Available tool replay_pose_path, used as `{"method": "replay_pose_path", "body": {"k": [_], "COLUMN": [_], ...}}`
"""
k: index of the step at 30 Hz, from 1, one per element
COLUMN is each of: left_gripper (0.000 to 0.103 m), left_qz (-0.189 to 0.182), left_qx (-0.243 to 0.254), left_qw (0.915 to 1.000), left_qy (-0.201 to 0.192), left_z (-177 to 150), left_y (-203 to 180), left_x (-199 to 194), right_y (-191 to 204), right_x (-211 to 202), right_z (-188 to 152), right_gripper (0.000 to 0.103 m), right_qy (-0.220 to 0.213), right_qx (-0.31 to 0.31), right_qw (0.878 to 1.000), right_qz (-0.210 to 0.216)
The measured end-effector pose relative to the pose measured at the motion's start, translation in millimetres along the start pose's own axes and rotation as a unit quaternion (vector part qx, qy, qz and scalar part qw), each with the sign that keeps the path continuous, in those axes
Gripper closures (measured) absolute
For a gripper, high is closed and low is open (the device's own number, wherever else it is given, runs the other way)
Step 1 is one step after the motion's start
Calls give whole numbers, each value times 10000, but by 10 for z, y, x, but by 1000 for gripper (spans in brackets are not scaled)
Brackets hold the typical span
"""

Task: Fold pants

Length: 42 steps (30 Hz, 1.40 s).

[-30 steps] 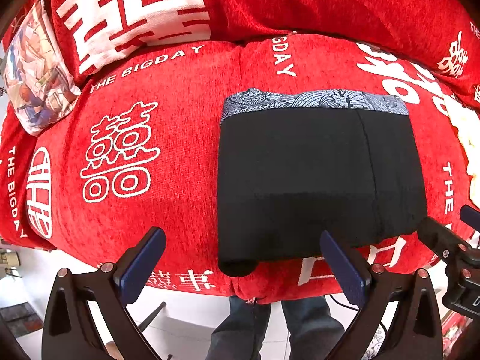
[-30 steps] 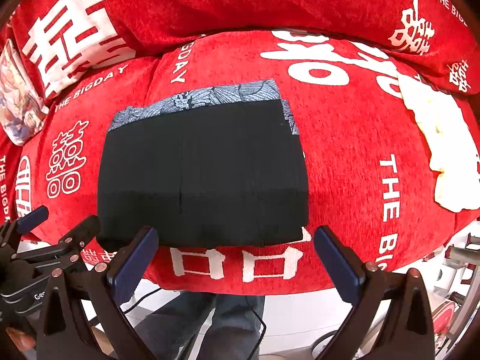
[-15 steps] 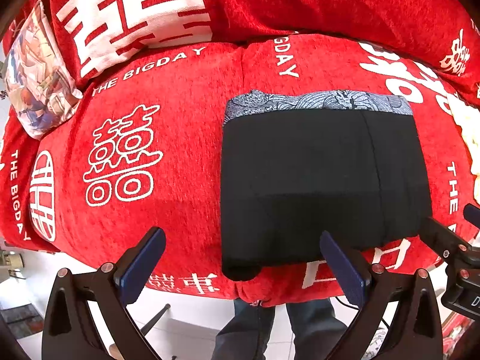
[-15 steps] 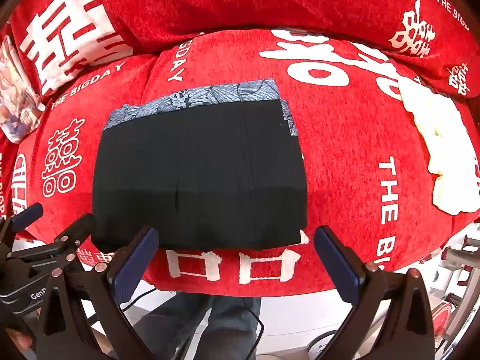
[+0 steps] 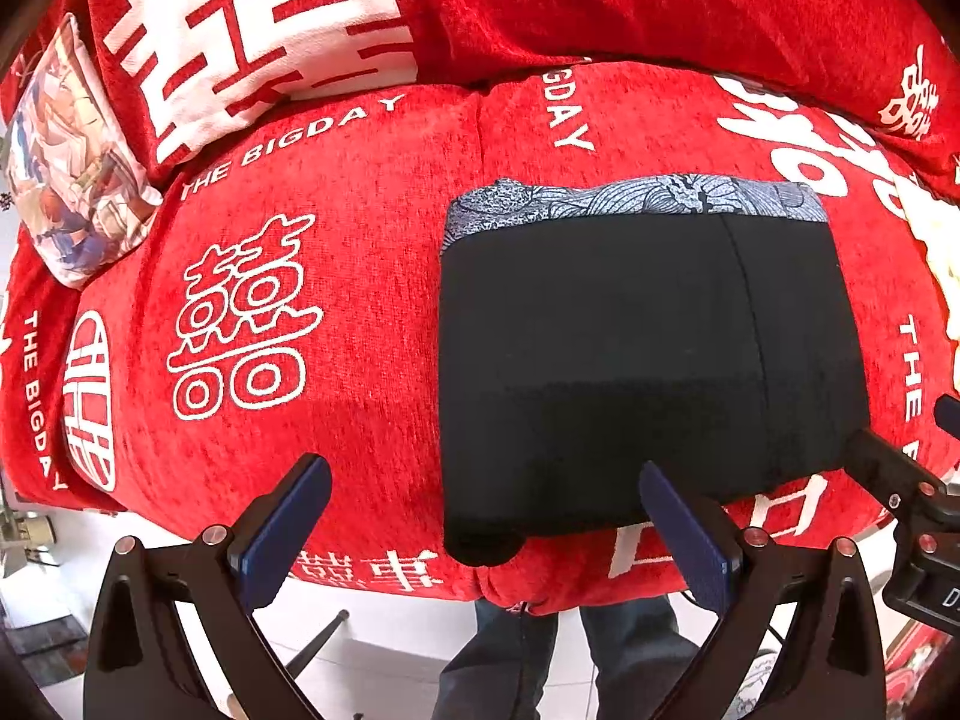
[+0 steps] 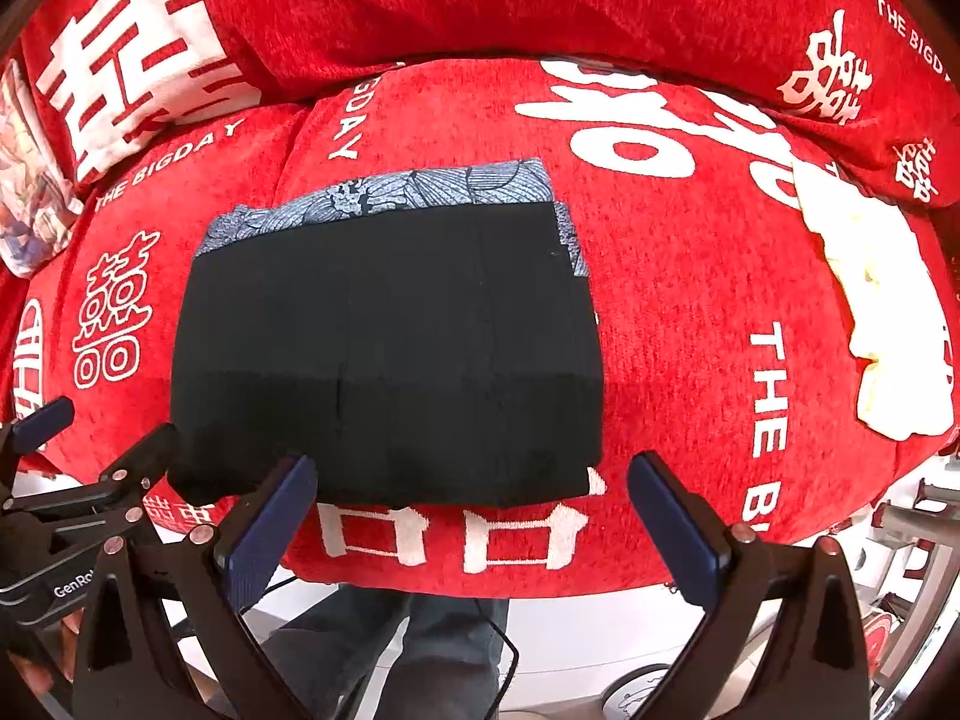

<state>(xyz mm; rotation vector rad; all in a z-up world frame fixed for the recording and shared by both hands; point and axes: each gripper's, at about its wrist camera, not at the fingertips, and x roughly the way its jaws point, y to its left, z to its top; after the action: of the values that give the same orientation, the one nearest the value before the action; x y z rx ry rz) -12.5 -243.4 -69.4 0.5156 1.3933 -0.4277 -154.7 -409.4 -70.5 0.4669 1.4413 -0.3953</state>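
The black pants (image 5: 648, 360) lie folded into a flat rectangle on the red sofa seat (image 5: 336, 276), with a blue-grey patterned band along the far edge. They also show in the right wrist view (image 6: 390, 354). My left gripper (image 5: 486, 510) is open and empty, held just off the pants' near left corner. My right gripper (image 6: 474, 504) is open and empty, at the near edge of the pants. Each gripper shows at the side of the other's view.
A printed cushion (image 5: 66, 162) leans at the sofa's far left. A pale yellow cloth (image 6: 876, 300) lies on the seat to the right. Red back cushions (image 5: 540, 6) rise behind. The sofa's front edge and the person's legs (image 5: 558, 660) are below the grippers.
Both grippers have drawn back slightly from the sofa, still open. The folded pants have not moved.
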Motion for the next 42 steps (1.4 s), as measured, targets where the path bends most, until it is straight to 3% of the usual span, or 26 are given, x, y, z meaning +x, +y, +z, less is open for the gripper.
{"method": "replay_pose_path", "body": {"k": [42], "left_gripper": [0], "left_qz": [114], "left_qx": [9], "left_qw": [9998], "left_qy": [143], "left_z": [49], "left_y": [-41], "left_x": [118], "right_y": [17], "right_x": [127], "right_z": [42], "right_gripper": [0], "right_qy": [94], "right_qx": [-158], "right_qw": [9998], "right_qz": [-121]}}
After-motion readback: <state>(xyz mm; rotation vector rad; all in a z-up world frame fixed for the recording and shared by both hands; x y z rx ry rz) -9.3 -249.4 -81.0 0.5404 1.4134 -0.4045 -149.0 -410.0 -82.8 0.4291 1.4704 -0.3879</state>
